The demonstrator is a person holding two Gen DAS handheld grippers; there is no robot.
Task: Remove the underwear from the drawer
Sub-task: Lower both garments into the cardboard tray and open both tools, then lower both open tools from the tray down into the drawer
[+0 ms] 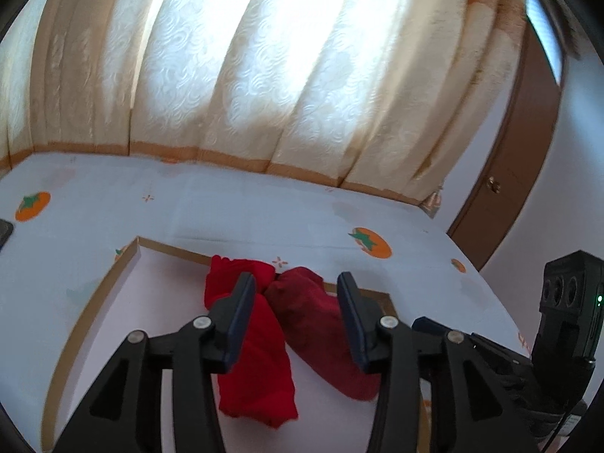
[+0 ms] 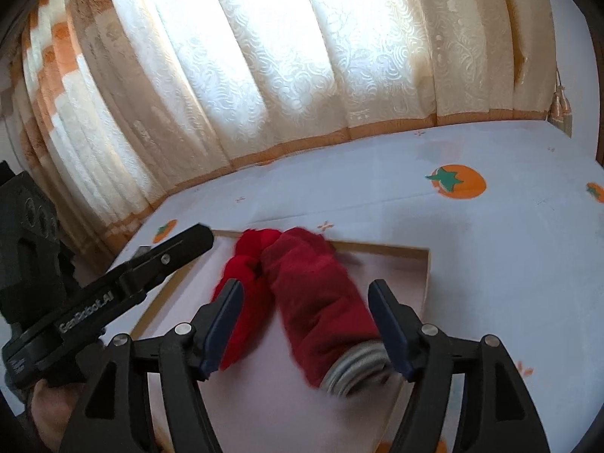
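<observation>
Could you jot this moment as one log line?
left gripper: open | right gripper: open | bright red underwear, dark red underwear: in drawer, ungripped

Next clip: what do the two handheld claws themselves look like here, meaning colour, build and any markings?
Both are matte black plastic with silver pivot pins on angled linkage arms and flat dark blue pads on the fingers. The left claw and right claw look alike. Seen from the right wrist, the left tool's side carries white lettering, and its black camera housing has round lenses. No sleeve is visible.

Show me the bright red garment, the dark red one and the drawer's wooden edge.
Bright red garment (image 1: 256, 370), left wrist view, middle of the fabric.
Dark red garment (image 2: 321, 302), right wrist view, middle.
Drawer (image 2: 426, 275), right wrist view, right wall.
</observation>
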